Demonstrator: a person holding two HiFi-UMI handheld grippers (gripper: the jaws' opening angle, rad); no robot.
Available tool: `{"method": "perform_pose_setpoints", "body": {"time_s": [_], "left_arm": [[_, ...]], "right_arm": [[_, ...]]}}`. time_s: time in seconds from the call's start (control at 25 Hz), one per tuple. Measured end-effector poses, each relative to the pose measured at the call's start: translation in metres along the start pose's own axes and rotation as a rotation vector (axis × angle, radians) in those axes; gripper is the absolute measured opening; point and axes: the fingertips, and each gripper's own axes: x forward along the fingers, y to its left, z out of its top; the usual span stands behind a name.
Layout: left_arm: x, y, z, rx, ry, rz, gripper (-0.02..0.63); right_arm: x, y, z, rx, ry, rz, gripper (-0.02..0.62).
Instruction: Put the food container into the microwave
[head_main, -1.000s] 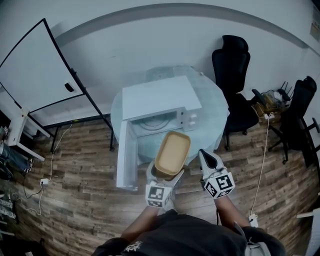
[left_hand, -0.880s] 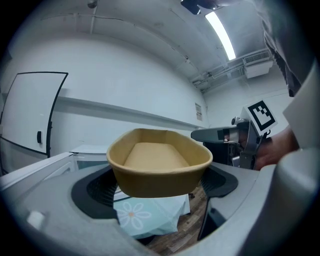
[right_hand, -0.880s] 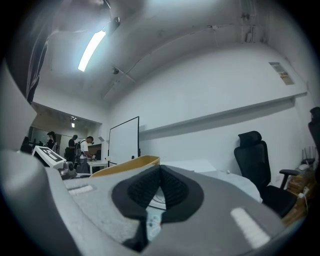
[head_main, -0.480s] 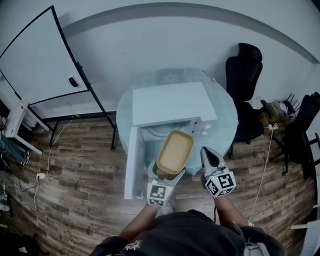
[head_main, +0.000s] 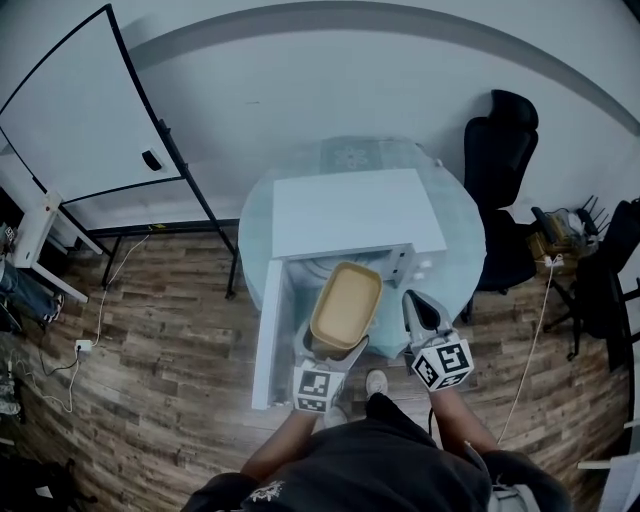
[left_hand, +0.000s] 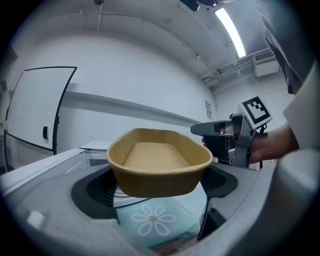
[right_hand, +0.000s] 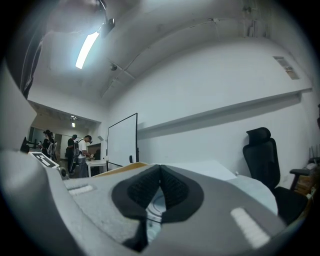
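Ahead of the left hand-held gripper (head_main: 335, 345), from the head view, one tan food container (head_main: 346, 305) is held in the air. Its far end reaches the open front of one boxy white microwave (head_main: 355, 215), whose door (head_main: 268, 335) swings out to that gripper's left. The microwave stands on a round glass tabletop (head_main: 462, 235). The right hand-held gripper (head_main: 418, 308) points forward just beside the container, apart from it. Two black office chairs (head_main: 505, 140) stand well off to its right.

From the left gripper view, the two black ribbed pads (left_hand: 95, 192) clamp the container's near end. The container (left_hand: 159, 160) is a smooth, matte, rounded oblong tub, and it looks empty. Below it lies a teal patch with one white flower print (left_hand: 160, 220).

From the right gripper view, the two ribbed black pads (right_hand: 175, 187) meet with nothing between them. One tall whiteboard (right_hand: 122, 142) stands ahead to the left, and one black chair (right_hand: 262, 160) to the right.
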Motion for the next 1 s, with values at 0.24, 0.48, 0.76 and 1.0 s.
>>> {"method": "perform_pose_setpoints", "body": {"time_s": [0.24, 0.48, 0.76, 1.0], "left_arm": [[0.011, 0.017, -0.016, -0.045, 0.037, 0.059, 0.523], [0.026, 0.031, -0.032, -0.061, 0.07, 0.103, 0.523], [0.041, 0.045, -0.067, -0.102, 0.117, 0.15, 0.523], [0.056, 0.057, -0.102, -0.133, 0.165, 0.186, 0.523]], "right_arm": [[0.03, -0.007, -0.015, 0.0, 0.049, 0.051, 0.002], [0.051, -0.009, -0.049, 0.02, 0.11, 0.099, 0.0], [0.075, -0.007, -0.086, 0.029, 0.182, 0.176, 0.002], [0.086, -0.007, -0.115, 0.012, 0.227, 0.225, 0.002]]}}
